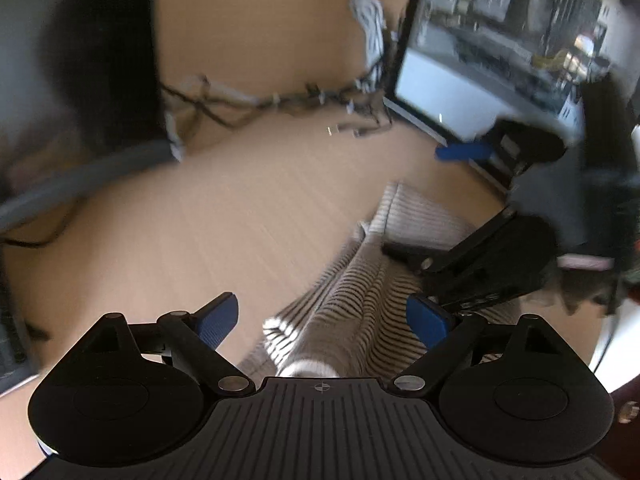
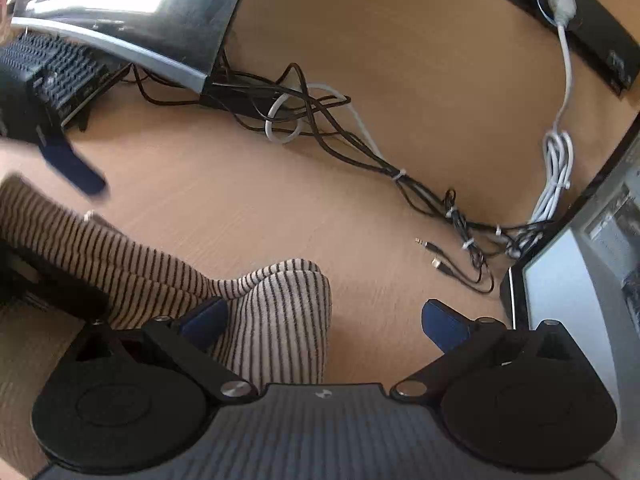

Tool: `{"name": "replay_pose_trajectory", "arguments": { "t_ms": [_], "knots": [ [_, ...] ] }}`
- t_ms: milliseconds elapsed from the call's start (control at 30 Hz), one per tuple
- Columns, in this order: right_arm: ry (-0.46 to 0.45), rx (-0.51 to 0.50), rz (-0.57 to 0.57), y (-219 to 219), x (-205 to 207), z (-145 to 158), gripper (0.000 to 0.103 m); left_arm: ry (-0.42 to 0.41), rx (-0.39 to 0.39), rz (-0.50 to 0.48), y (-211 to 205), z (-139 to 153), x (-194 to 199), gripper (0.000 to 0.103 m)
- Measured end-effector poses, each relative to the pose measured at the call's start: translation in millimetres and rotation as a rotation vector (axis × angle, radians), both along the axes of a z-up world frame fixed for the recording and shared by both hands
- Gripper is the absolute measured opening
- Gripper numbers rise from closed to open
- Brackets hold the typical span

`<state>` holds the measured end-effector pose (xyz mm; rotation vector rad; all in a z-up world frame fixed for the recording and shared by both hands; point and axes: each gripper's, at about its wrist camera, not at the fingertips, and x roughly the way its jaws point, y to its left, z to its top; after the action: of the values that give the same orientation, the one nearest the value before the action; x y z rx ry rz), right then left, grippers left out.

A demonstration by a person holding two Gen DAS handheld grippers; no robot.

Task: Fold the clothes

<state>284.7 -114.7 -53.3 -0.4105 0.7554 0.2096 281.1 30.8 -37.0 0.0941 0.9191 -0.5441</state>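
Observation:
A striped black-and-white garment point(image 1: 352, 304) lies bunched on the wooden table point(image 1: 224, 216). My left gripper point(image 1: 322, 320) is open, its blue pads wide apart above the garment's near fold. The right gripper point(image 1: 460, 264) shows in the left wrist view, low over the cloth. In the right wrist view the garment point(image 2: 276, 312) lies folded into a rounded lump under my right gripper point(image 2: 326, 320), which is open with the cloth by its left pad point(image 2: 204, 320). The left gripper's blue finger point(image 2: 76, 168) shows at far left, blurred.
A tangle of black and white cables point(image 2: 320, 120) runs across the table's far side, with loose plugs point(image 2: 432, 252). A keyboard point(image 2: 52, 68) and monitor point(image 2: 132, 12) stand at the left, another monitor point(image 2: 568, 288) at the right. A dark object point(image 1: 104, 52) stands far left.

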Motion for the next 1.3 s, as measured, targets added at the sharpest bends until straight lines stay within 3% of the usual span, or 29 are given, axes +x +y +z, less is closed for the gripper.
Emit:
{"name": "replay_pose_trajectory", "arguments": {
  "t_ms": [133, 233, 367, 500, 700, 967, 1133, 1300],
  "knots": [
    [0.177, 0.346, -0.091, -45, -14, 26, 0.103, 0.086, -0.081, 0.018, 10, -20, 15, 0.097],
    [0.323, 0.541, -0.146, -77, -35, 23, 0.103, 0.146, -0.159, 0.044, 21, -31, 20, 0.099],
    [0.432, 0.614, -0.183, -92, -58, 4, 0.103, 0.187, -0.220, 0.078, 29, -37, 21, 0.099],
    [0.501, 0.681, -0.208, -91, -59, -15, 0.083, 0.176, -0.216, 0.087, 30, -34, 17, 0.099],
    [0.450, 0.610, -0.159, -74, -30, -13, 0.082, 0.169, -0.222, 0.157, 36, -32, 4, 0.096],
    [0.328, 0.540, -0.124, -45, 23, -10, 0.082, 0.213, -0.289, 0.287, 59, -27, -30, 0.096],
    [0.241, 0.489, -0.091, -21, 48, 0, 0.082, 0.218, -0.304, 0.311, 47, -25, -46, 0.097],
    [0.200, 0.498, -0.077, -33, 43, 15, 0.085, 0.247, -0.377, 0.271, 21, -26, -53, 0.096]
  ]
}}
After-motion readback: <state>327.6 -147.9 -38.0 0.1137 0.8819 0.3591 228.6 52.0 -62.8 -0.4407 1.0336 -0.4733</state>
